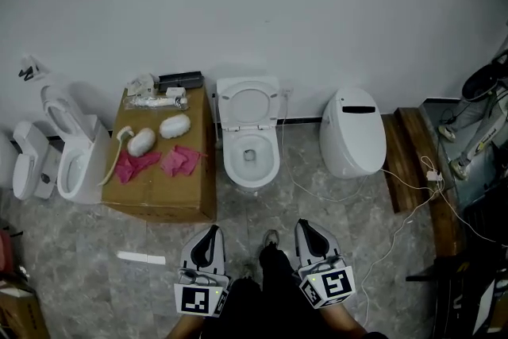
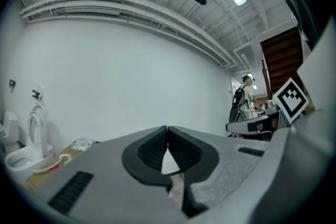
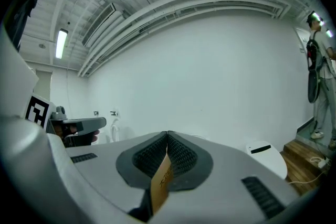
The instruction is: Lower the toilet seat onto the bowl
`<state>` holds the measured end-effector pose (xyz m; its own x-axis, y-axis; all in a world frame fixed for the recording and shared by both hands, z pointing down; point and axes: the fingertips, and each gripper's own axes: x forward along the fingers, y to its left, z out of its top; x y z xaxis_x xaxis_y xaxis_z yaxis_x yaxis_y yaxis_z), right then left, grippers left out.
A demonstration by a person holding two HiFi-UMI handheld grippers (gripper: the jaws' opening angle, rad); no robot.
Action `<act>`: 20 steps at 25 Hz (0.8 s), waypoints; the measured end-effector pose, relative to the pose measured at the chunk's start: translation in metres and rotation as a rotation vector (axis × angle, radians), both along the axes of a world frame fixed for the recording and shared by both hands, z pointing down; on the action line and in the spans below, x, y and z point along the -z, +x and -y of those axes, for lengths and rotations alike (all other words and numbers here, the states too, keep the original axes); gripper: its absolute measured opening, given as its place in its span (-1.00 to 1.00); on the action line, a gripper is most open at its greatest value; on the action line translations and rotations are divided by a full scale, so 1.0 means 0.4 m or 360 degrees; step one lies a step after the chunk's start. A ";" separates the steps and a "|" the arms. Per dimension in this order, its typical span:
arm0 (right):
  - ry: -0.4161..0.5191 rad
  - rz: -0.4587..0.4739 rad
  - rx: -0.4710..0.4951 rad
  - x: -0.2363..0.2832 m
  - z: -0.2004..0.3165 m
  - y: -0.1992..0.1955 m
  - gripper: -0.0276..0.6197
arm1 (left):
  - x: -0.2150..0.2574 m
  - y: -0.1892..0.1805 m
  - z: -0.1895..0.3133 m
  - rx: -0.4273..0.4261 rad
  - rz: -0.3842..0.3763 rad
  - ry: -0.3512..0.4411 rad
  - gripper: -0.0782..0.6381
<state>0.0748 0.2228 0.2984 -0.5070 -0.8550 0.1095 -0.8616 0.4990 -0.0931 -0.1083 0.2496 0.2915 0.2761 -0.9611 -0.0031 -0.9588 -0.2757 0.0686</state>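
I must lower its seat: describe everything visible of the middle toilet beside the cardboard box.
The middle toilet is white, ceramic by its look, standing on the grey tiled floor with its back at the white wall. Its seat and lid stand raised, leaning back; the oval bowl lies open, a dark drain at its bottom. The cardboard box stands close beside it; contact is unclear. A thin white cable trails from its other side.

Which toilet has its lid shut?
The rounded toilet at far right, beside the wooden step; the middle toilet and the left toilet by the cardboard box show open bowls.
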 end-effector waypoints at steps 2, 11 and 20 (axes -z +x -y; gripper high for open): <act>-0.0014 -0.0001 0.0014 -0.012 0.070 -0.006 -0.83 | -0.014 -0.006 0.066 0.0014 -0.0004 -0.0023 -0.75; -0.0080 -0.0036 0.0181 -0.073 0.450 -0.006 -0.83 | 0.002 0.029 0.441 0.0116 0.0017 -0.0040 -0.76; -0.0137 -0.0025 0.0267 -0.089 0.721 0.022 -0.83 | 0.029 0.052 0.696 0.0182 0.0083 -0.0064 -0.76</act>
